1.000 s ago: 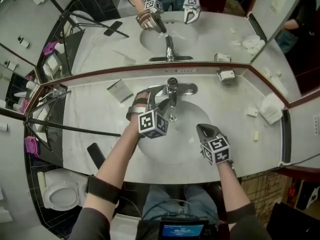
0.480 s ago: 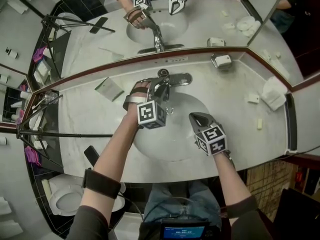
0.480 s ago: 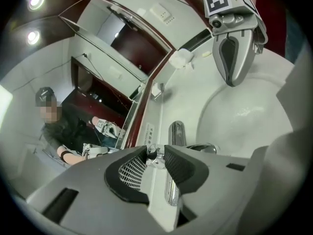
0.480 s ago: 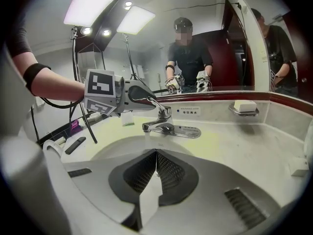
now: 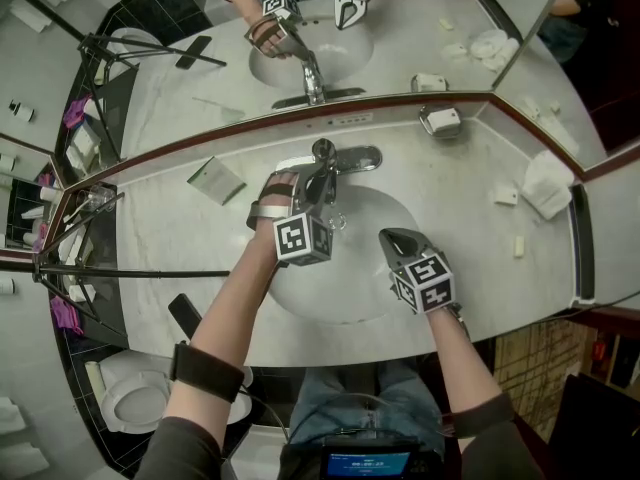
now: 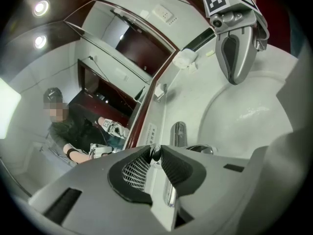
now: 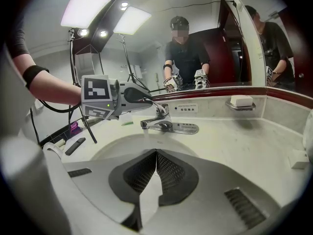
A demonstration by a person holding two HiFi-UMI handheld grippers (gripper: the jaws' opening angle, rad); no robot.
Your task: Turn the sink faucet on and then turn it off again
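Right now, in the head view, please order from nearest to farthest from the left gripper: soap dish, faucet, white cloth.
1. Faucet, centre back: the left gripper's jaws have just been closing on it.
2. Soap dish, on the backsplash, right.
3. White cloth, far right of the counter.

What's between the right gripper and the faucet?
Just the bare white sink bowl, nothing else, between the right gripper and the faucet. The head view shows it best.

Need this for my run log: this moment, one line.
left tongs: just closed on faucet handle | right tongs: shut, empty, over sink
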